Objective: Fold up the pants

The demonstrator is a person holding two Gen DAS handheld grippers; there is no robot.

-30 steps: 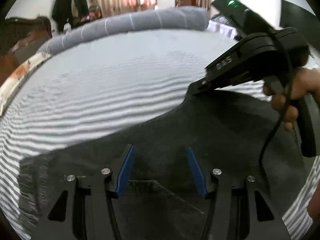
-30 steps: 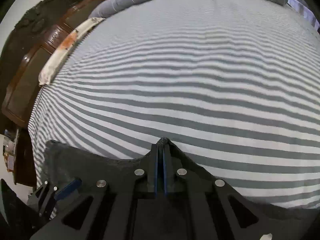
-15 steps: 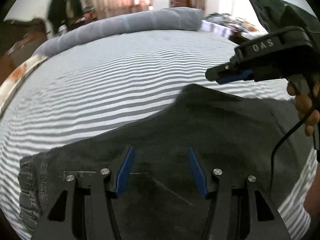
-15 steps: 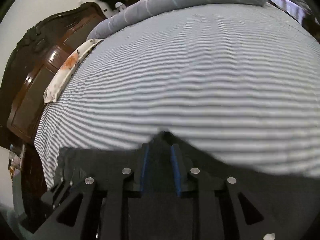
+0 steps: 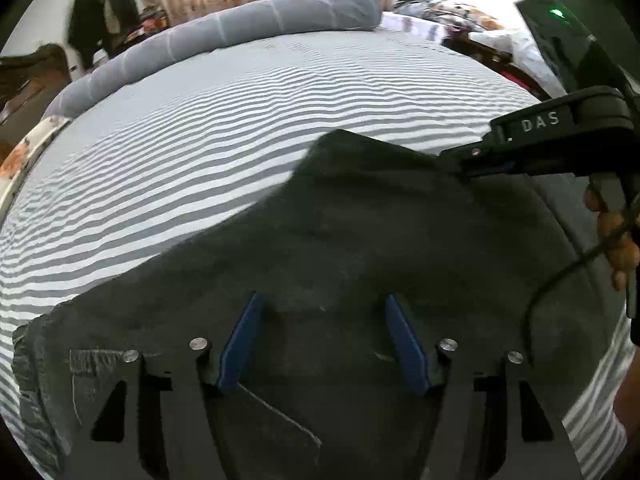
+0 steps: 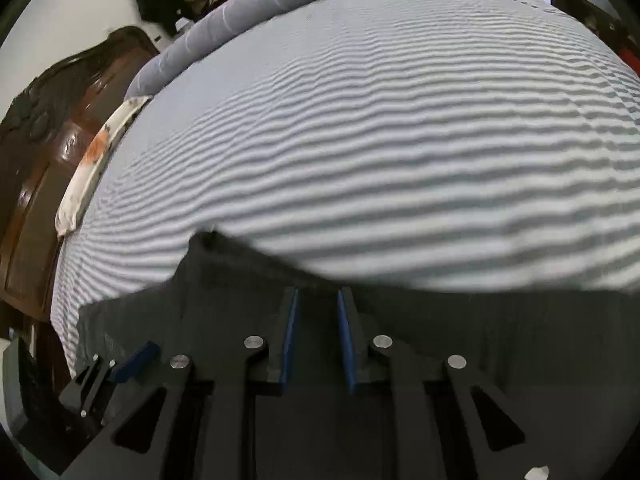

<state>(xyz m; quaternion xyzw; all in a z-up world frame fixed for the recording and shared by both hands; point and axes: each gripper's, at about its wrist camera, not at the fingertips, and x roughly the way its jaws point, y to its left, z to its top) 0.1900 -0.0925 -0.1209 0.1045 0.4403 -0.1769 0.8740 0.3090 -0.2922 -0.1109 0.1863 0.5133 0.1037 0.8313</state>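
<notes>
Dark grey pants (image 5: pixel 360 232) lie spread on the striped bed sheet (image 5: pixel 240 120), with a peaked corner at the far edge. My left gripper (image 5: pixel 323 298) hovers over the near part of the pants. Its jaws are opening and nothing is between the blue pads. My right gripper (image 5: pixel 460 166) reaches in from the right at the pants' far edge. In the right wrist view the right gripper (image 6: pixel 318 292) has a narrow gap and its jaws are closing. The dark pants (image 6: pixel 520 340) show in and under that gap, and the pads do not press on them.
A rolled grey blanket (image 5: pixel 240 32) lies along the bed's far end. A dark wooden headboard (image 6: pixel 48 140) and a flowered pillow edge (image 6: pixel 96 152) border the left side. A person's hand (image 5: pixel 616 236) holds the right gripper's handle. Clothes (image 5: pixel 100 12) hang at the back wall.
My right gripper let go of the pants' far corner and moved right along the edge. The corner now lies on the sheet. My left jaws spread a little wider.
</notes>
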